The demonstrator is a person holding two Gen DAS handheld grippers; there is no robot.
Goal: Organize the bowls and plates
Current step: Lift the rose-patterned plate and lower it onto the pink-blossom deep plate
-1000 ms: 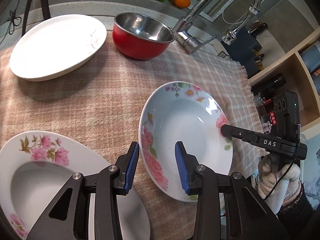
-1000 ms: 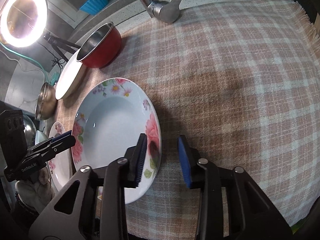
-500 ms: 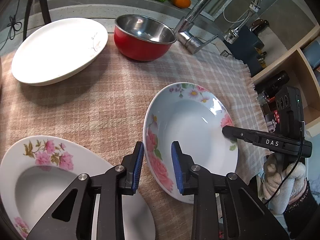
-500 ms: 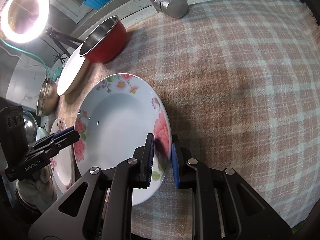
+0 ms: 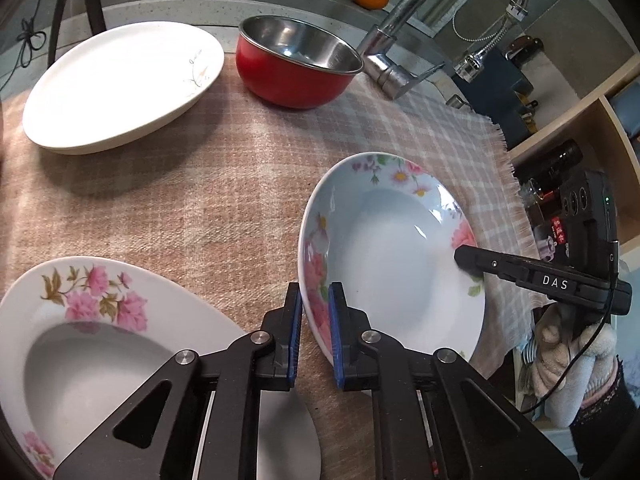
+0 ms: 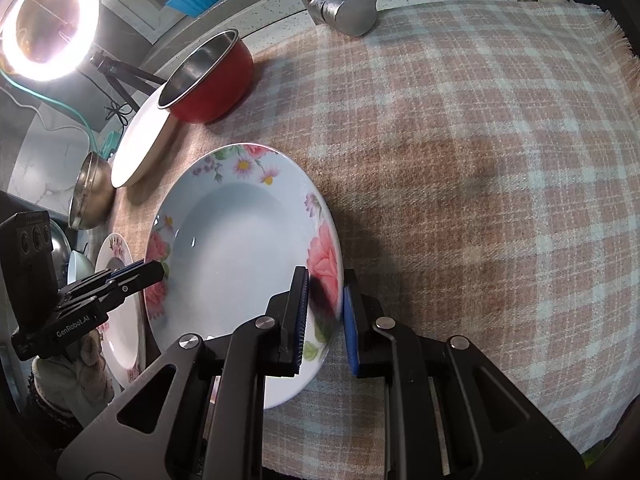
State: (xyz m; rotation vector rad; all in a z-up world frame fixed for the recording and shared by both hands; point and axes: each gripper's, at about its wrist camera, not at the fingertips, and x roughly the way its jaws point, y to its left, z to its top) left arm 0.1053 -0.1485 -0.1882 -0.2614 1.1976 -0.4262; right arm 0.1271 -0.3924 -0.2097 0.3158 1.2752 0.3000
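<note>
Early in the task, by the look of it: nothing stacked yet, dishes spread singly over the checked tablecloth (image 6: 480, 160).

Blue floral soup plate (image 5: 392, 264) at the right near part of the cloth, close to the fringed edge. Gripped from both sides: left gripper (image 5: 314, 336) with jaws nearly together, pinching the plate's left near rim; right gripper (image 6: 325, 316) with jaws closed onto the opposite rim, over the big pink rose. Plate appears tilted slightly, possibly just lifting; cannot tell if the base is off the cloth.

Left to do, likely: carry this plate onto the white pink-flower plate (image 5: 100, 344) at left near, then sort the rest. Plain white oval plate (image 5: 120, 84) far left, red bowl with steel inside (image 5: 296, 68) far centre just beside it, small steel bowl (image 6: 90, 192) beyond, off the cloth edge.

Plate look: pale blue glaze, deep well, wide rim, pink roses and small daisies, glossy, clean, no chips seen.
</note>
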